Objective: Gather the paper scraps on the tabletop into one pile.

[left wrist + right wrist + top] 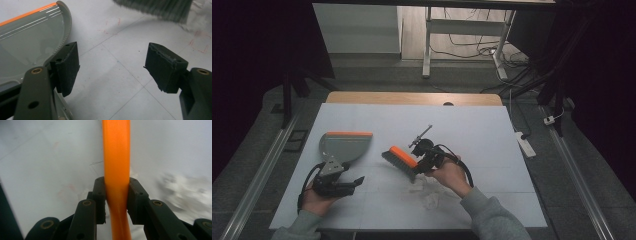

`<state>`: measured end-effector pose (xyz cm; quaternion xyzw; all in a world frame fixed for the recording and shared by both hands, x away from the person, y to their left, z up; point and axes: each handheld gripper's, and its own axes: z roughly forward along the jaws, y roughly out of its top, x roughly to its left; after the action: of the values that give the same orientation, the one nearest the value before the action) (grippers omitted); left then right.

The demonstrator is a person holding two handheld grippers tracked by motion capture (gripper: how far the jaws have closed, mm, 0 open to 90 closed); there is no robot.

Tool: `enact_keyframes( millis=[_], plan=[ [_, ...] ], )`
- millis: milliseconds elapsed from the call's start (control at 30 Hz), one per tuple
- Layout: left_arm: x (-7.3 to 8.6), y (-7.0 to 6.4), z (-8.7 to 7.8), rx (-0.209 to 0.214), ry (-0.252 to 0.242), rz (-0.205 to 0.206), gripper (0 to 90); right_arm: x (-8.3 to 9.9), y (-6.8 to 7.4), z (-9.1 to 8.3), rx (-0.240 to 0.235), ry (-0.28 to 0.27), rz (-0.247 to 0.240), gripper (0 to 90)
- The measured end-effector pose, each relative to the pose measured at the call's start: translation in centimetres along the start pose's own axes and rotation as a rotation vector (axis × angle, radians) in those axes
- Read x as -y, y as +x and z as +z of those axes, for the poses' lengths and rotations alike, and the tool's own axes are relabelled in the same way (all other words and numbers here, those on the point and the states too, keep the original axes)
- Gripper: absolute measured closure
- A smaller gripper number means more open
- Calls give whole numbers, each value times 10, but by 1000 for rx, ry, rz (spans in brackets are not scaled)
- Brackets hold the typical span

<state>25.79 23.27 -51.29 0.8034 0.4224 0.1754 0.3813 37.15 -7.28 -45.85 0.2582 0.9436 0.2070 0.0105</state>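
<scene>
Brush [401,161], clamped in the right gripper [116,195], hangs over crumpled paper [428,189] beside the dustpan [343,145]; the left gripper [112,67] gapes empty.

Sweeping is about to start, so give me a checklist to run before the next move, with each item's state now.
1. Right gripper shut on the brush, orange back between the jaws: ok.
2. Bristles facing down toward the table: ok.
3. Crumpled white scraps in front of the person, beside the brush: ok.
4. Dustpan lying flat, orange lip away from the scraps: not ok.
5. Left gripper holding the dustpan: not ok, jaws open with bare table between them.
6. Bristles touching the table: cannot tell.
</scene>
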Motion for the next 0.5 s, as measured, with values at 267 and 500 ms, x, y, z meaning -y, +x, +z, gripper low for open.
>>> enact_keyframes(
  millis=[267,500],
  plan=[
    [0,0,1,1,4,-2,283,11,-16,-31,9,-108,57,710],
    [0,0,1,1,5,2,283,18,-10,-70,7,-214,18,710]
  ],
)
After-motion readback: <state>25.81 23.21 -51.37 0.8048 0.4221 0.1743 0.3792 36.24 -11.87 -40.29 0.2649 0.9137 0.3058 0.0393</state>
